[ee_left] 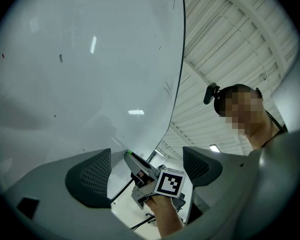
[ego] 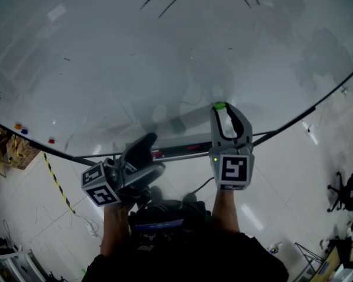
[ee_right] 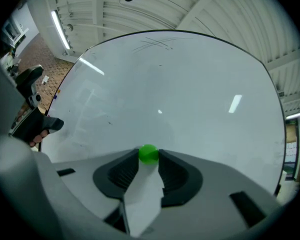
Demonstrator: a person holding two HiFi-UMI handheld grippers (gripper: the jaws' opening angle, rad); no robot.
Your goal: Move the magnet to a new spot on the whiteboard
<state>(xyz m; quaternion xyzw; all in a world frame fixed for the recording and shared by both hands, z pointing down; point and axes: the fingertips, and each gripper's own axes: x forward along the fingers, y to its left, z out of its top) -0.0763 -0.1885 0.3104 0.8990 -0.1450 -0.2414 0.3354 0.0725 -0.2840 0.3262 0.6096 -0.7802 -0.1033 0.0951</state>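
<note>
The fingers (ee_right: 124, 173) of the right gripper (ee_right: 149, 160) pinch the green magnet (ee_right: 149, 154) at the whiteboard (ee_right: 200, 84), near its lower edge with bare board above, while the left gripper (ee_left: 147, 164) stands spread and empty.

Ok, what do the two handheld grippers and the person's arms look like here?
Both grippers are grey plastic. The left gripper and right gripper each carry a cube with black-and-white square markers, and the fingers are dark and ribbed inside. Forearms are bare below a dark top.
</note>
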